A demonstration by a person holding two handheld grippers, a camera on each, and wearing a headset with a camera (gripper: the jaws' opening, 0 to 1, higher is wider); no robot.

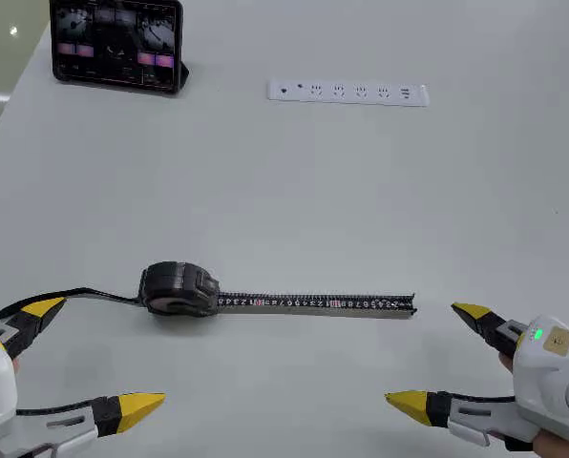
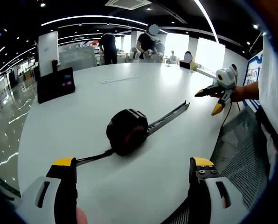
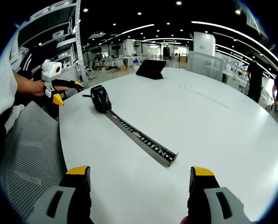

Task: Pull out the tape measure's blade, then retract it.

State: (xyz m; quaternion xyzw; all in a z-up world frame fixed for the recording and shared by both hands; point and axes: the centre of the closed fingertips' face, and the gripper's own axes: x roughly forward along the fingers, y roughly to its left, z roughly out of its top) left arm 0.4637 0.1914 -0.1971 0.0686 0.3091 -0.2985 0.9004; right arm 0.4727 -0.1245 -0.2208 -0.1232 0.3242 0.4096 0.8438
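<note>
a white table (image 1: 313, 191) is carrying everything. in the head view a dark tablet (image 1: 117, 43) is standing at 11 o'clock with its screen lit, and a white power strip (image 1: 347, 92) is lying at about 1 o'clock. the left gripper (image 1: 101, 353) is hovering at 8 o'clock and the right gripper (image 1: 432, 355) at 4 o'clock, each with its yellow-tipped jaws spread wide and gripping nothing. the black tape measure (image 1: 178, 289) is lying on the table just ahead of the left gripper, touched by neither gripper. its blade (image 1: 318, 303) is lying drawn out flat, running from the case toward 3 o'clock and ending short of the right gripper. a thin black strap (image 1: 103, 294) is trailing from the case toward 9 o'clock.
</note>
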